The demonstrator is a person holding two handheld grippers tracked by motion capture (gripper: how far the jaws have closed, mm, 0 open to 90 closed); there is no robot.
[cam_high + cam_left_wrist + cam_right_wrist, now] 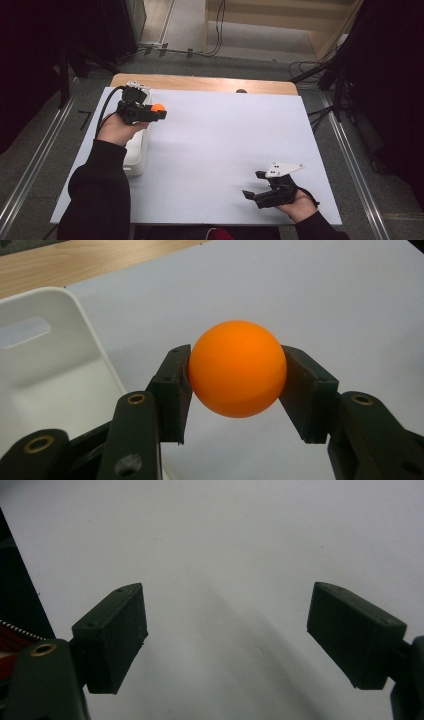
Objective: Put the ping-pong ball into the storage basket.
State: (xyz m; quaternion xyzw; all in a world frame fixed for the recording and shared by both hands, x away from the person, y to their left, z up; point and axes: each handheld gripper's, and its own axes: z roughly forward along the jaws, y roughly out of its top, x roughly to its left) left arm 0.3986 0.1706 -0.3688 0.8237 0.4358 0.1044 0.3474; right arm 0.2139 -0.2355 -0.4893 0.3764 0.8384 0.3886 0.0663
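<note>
Black two-jaw left tool (235, 385), nearest the lens in the left gripper view: jaws closed on a smooth, round orange plastic ball (237, 368), one flat pad pressed to each side of it, the ball held clear of the surface beneath. No brand, label or writing can be read on the ball, the pads or the brass-ringed pivots of the jaws. White rectangular plastic bin (75, 315) with rounded corners and a slot handle cut into its end wall: just beside the held ball, at the left of that view; the part of its interior that shows holds nothing, and the rest lies behind the jaws or outside the picture. In the high view the left tool (159, 111) sits at the far left of the white-covered tabletop (225, 145), the orange ball (158, 107) at its tip just past the inner edge of the bin (136, 160), which runs along the tabletop's left side under the person's left hand (116, 129). Black two-jaw right tool (252, 185), topped by a grey three-cornered plate: near the front right of the tabletop, well apart from ball and bin, in the person's right hand (299, 204); its jaws stand wide apart with only bare white surface between the pads (112, 635). Strip of light wood shows along the far edge of the tabletop. No lettering is legible anywhere.
</note>
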